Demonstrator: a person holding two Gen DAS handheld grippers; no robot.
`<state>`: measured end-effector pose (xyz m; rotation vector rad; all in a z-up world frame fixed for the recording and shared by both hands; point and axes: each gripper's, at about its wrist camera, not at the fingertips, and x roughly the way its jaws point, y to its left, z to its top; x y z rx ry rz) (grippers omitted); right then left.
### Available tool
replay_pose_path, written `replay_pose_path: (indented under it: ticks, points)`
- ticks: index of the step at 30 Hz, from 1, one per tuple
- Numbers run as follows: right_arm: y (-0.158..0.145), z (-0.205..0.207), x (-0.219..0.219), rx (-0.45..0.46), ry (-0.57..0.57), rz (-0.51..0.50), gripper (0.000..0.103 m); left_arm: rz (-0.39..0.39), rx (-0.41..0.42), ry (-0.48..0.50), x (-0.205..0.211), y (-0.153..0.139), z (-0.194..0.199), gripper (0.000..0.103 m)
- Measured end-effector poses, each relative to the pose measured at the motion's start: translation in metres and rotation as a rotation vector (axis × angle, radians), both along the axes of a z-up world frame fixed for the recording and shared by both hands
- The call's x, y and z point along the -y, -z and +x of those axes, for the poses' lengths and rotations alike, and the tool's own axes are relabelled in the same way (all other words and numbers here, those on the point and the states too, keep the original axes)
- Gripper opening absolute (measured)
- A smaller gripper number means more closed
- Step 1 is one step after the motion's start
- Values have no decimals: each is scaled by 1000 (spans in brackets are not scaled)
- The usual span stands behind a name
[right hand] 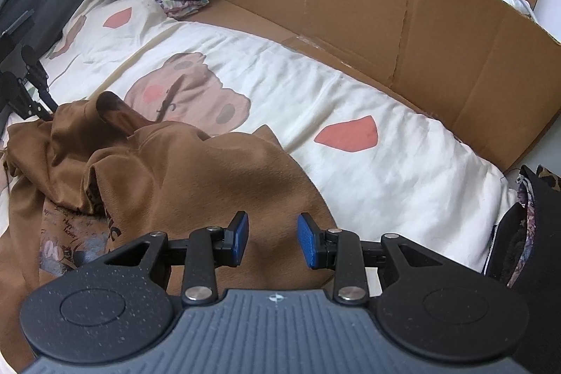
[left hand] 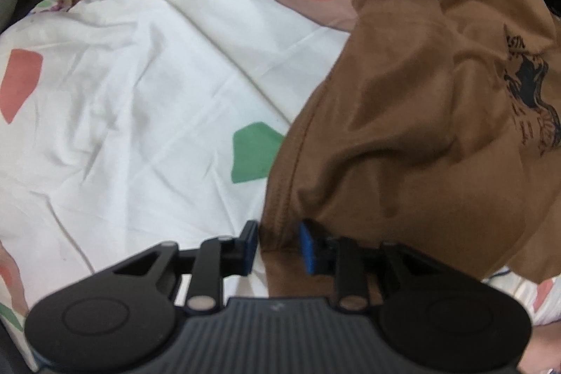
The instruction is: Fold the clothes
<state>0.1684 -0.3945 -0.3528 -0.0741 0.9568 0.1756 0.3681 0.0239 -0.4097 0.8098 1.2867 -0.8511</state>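
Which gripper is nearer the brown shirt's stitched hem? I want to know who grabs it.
Left. The left gripper straddles the brown shirt's hem, fingers apart. The right gripper hovers open over plain cloth away from it.

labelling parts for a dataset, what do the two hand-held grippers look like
Both match. The left hand-held gripper and the right hand-held gripper each have a ribbed dark grey body, two round black side housings, black linkage arms with silver pivot pins, and blue textured pads. No cables or sleeves show.
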Motion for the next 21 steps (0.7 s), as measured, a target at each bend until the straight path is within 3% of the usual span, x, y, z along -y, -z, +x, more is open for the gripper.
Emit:
replay_pose_path:
  ticks: [7, 10, 11, 21]
  points:
    - [-1, 2, 0, 9, -6, -7, 38, 34, 54, 75, 4, 4, -18, 25]
    - [-2, 4, 1, 17, -9, -22, 38, 38, 69, 78, 4, 3, -21, 16]
    - [-3, 5, 2, 20, -9, -27, 38, 38, 74, 75, 2, 0, -21, 9]
    - [3, 22, 12, 21, 0, -47, 38, -22, 171, 28, -11, -44, -30, 9]
